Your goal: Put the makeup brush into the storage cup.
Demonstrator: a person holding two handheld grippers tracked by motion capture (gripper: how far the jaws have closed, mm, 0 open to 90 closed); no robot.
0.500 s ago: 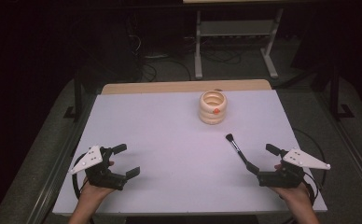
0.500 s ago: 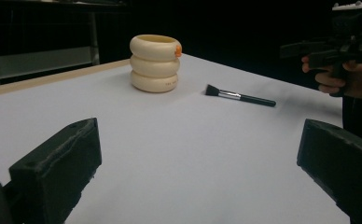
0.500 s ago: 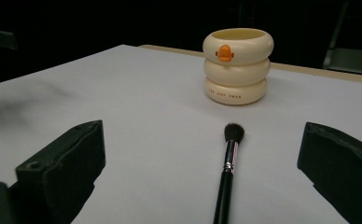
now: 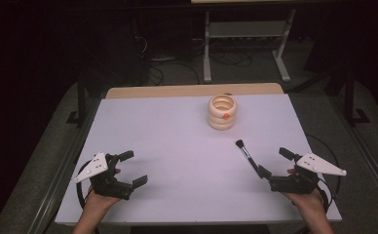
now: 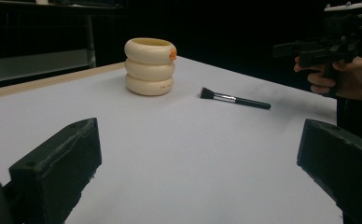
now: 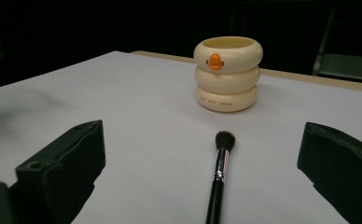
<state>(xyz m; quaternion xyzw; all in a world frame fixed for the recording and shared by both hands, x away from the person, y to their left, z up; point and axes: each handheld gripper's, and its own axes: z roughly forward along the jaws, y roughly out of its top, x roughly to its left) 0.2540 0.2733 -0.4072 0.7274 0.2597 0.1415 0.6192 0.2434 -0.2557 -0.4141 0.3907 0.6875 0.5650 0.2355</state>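
Observation:
A cream holder [image 4: 222, 112] made of three stacked rings, with an orange beak mark, stands upright at the table's far centre. A black makeup brush [image 4: 246, 155] lies flat to its near right, bristles towards the holder. My right gripper [image 4: 274, 162] is open at the near right. In the right gripper view the brush [image 6: 220, 177] runs between the wide jaws of that gripper [image 6: 202, 135] untouched, with the holder [image 6: 227, 73] beyond. My left gripper [image 4: 134, 168] stands open and empty at the near left. The left gripper view shows the holder [image 5: 149, 66] and brush [image 5: 235, 99] far off.
The white table [image 4: 177, 136] has a wooden strip along its far edge. A metal stand [image 4: 245, 34] and cables sit on the dark floor behind it. The person's right hand [image 5: 351, 77] appears at the right of the left gripper view.

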